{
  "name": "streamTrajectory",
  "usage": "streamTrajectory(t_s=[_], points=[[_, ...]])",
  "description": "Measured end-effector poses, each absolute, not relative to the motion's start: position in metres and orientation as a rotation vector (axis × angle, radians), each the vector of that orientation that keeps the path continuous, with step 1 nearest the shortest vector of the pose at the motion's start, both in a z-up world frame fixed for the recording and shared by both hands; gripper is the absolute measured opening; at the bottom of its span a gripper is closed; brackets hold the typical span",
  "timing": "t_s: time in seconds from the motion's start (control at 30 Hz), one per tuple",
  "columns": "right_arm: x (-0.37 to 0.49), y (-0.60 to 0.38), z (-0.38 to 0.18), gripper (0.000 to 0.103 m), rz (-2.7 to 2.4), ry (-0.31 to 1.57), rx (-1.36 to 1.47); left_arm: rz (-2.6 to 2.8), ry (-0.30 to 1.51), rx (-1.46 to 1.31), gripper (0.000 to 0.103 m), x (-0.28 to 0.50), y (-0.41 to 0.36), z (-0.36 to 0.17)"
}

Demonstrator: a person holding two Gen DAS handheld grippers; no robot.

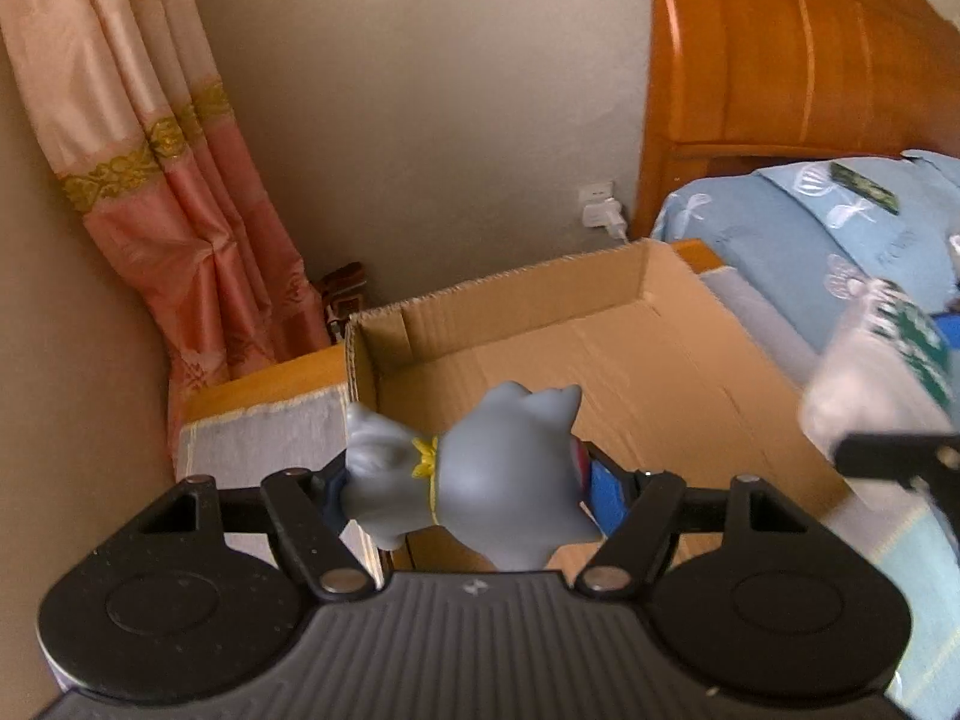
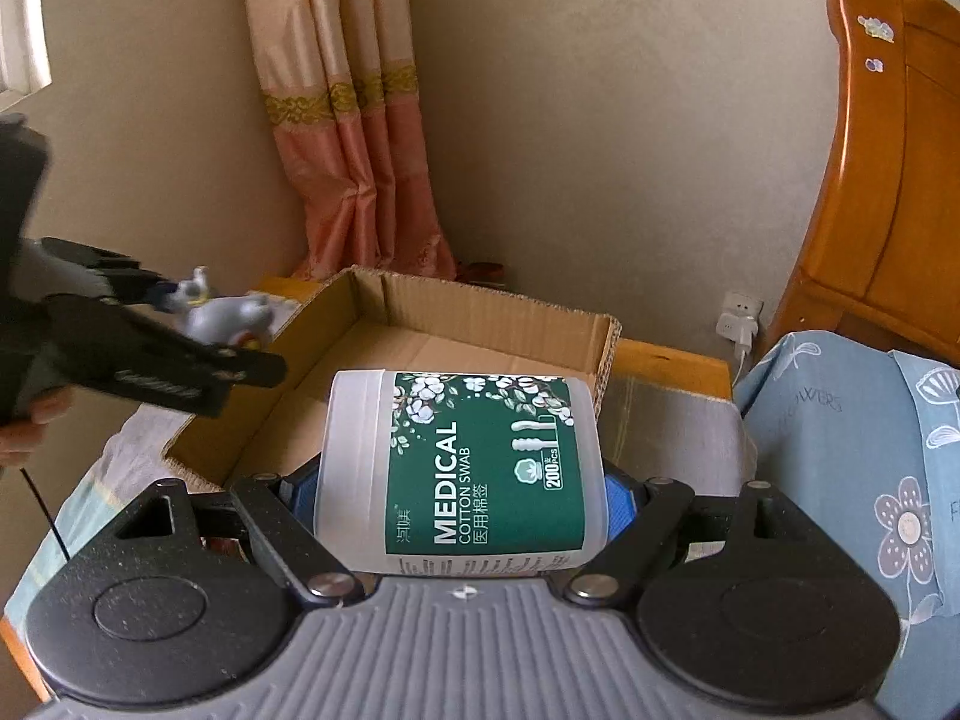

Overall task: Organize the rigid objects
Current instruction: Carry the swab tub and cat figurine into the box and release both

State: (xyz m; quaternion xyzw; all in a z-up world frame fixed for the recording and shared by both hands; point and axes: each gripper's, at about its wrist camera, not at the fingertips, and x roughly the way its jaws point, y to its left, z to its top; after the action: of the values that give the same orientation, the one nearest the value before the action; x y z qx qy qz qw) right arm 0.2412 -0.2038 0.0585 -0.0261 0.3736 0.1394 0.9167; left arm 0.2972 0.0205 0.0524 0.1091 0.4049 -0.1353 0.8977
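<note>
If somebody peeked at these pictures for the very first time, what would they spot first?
Probably the grey cartoon figurine, pinched sideways in the left gripper right over the near edge of the open cardboard box. Next, the cotton swab jar with its big green MEDICAL COTTON SWAB label, lying on its side in the right gripper just before that same box. Behind them hangs a pink curtain in the corner.

Home bedroom, wooden headboard (image 1: pixel 798 54), bedding (image 2: pixel 852 420) (blue floral), curtain (image 1: pixel 150 180)

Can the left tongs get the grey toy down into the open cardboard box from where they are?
Probably yes: the left tongs hold the grey cat figurine over the brown cardboard box, whose top is open.
</note>
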Motion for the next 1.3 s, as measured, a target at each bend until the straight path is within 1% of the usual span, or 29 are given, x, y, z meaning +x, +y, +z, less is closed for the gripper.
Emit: streamTrajectory(t_s=[0.07, 0.1, 0.17, 0.43, 0.6, 0.63, 0.67, 0.7, 0.77, 0.93, 1.23, 1.3], points=[[0.249, -0.204, 0.056, 0.086, 0.284, 0.774, -0.048, -0.27, 0.846, 0.234, 0.076, 0.31, 0.021, 0.048], [0.253, -0.204, 0.054, 0.086, 0.283, 0.778, -0.047, -0.265, 0.847, 0.241, 0.081, 0.316, 0.022, 0.045], [0.262, -0.202, 0.049, 0.086, 0.282, 0.788, -0.045, -0.237, 0.83, 0.237, 0.088, 0.323, 0.021, 0.039], [0.296, -0.189, 0.032, 0.086, 0.282, 0.819, -0.051, -0.251, 0.82, 0.2, 0.09, 0.32, 0.035, 0.036], [0.314, -0.177, 0.031, 0.087, 0.265, 0.799, -0.066, -0.254, 0.801, 0.207, 0.094, 0.307, 0.045, 0.042], [0.316, -0.175, 0.032, 0.09, 0.263, 0.775, -0.073, -0.253, 0.797, 0.212, 0.094, 0.303, 0.047, 0.043], [0.317, -0.173, 0.033, 0.101, 0.263, 0.746, -0.082, -0.252, 0.794, 0.216, 0.094, 0.3, 0.049, 0.045], [0.317, -0.172, 0.033, 0.103, 0.256, 0.729, -0.09, -0.251, 0.791, 0.219, 0.094, 0.297, 0.05, 0.046], [0.317, -0.171, 0.036, 0.103, 0.253, 0.73, -0.093, -0.251, 0.784, 0.223, 0.094, 0.289, 0.053, 0.049], [0.297, -0.17, 0.044, 0.103, 0.261, 0.736, -0.098, -0.253, 0.767, 0.219, 0.095, 0.27, 0.056, 0.058], [0.227, -0.173, 0.056, 0.103, 0.259, 0.726, -0.077, -0.273, 0.747, 0.185, 0.095, 0.214, 0.058, 0.071], [0.211, -0.176, 0.054, 0.103, 0.253, 0.725, -0.064, -0.271, 0.734, 0.18, 0.099, 0.199, 0.059, 0.071]])
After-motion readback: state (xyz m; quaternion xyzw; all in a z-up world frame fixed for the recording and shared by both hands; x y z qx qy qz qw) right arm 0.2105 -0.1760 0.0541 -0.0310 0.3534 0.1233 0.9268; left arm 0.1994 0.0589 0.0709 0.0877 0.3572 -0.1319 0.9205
